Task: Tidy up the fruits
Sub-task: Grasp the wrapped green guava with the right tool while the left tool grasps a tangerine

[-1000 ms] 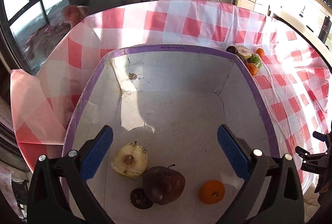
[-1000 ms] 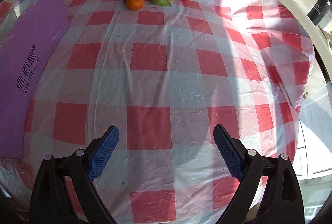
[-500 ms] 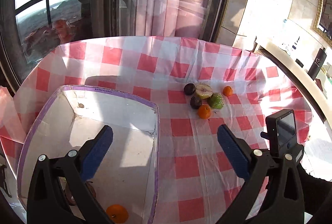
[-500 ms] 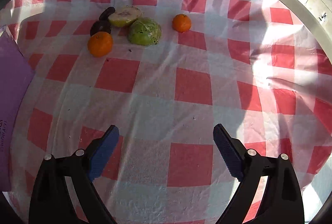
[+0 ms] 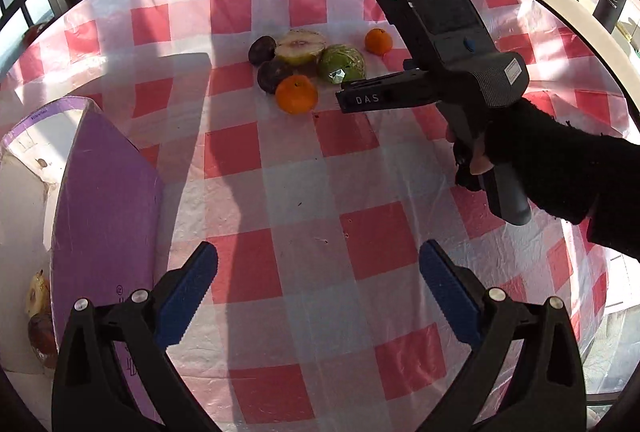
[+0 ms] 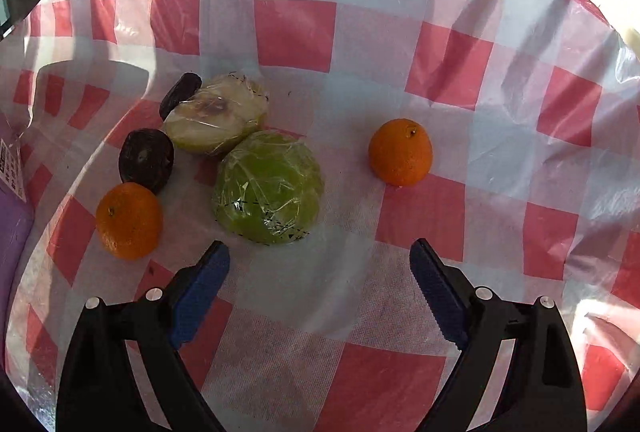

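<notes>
Fruit lies in a cluster on the red-checked cloth: a wrapped green apple half (image 6: pixel 269 187), a wrapped pale apple half (image 6: pixel 216 119), two dark plums (image 6: pixel 146 159) (image 6: pixel 180 93), an orange (image 6: pixel 129 220) and a second orange (image 6: pixel 400 151) apart to the right. My right gripper (image 6: pixel 320 280) is open and empty just short of the green half. My left gripper (image 5: pixel 318 292) is open and empty, well back from the cluster (image 5: pixel 308 63). The purple box (image 5: pixel 104 199) stands at left with some fruit (image 5: pixel 40 324) inside.
In the left wrist view the right gripper's body (image 5: pixel 448 47) and a black-sleeved hand (image 5: pixel 560 171) hang over the table's right side. A window and a pale counter edge (image 5: pixel 580 11) lie beyond the table.
The left gripper has swung from above the box to the right and now faces the open cloth. The right gripper has moved forward close to the fruit cluster.
</notes>
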### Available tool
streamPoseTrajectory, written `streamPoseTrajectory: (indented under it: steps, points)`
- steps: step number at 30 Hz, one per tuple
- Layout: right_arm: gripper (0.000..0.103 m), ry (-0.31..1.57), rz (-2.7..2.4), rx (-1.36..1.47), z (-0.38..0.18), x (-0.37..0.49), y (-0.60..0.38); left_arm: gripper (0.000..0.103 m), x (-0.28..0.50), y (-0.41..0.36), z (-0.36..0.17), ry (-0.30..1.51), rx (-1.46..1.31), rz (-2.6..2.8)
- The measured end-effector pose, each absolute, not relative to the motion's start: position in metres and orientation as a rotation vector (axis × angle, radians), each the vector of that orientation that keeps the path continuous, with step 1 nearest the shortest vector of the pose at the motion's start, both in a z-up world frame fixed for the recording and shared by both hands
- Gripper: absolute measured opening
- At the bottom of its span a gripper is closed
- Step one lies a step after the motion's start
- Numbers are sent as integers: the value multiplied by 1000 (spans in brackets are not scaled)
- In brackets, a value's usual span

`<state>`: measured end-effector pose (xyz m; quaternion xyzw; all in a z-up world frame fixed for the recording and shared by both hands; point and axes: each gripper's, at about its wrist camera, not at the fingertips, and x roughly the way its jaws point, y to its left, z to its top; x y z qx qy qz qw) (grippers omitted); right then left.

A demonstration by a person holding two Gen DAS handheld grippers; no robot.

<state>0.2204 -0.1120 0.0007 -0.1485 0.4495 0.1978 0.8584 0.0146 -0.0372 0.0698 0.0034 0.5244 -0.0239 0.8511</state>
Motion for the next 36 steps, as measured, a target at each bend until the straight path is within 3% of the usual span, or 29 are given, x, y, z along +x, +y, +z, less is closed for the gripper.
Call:
streamPoseTrajectory:
  steps: [8,12,14,31,33,36]
  points:
    - [89,933,578,-321,-4,246,-87,101,47,-30,45,1156,-33,9]
    - [84,907,610,-322,-5,247,-81,101,66,-25,37,1164,-54,45]
    - [62,879,627,-314,-2,245,-81,101,78,-22,33,1170,-64,62]
    - [62,941,420,-82,-5,190,-163,99,182,-6,10,1138,-136,159]
    - [62,939,410,-83,-5,181,-169,90,188,-10,10,1127,-112,171]
    - [62,938,386,-76,-4,172,-174,58,190,-14,15,1093,-93,137]
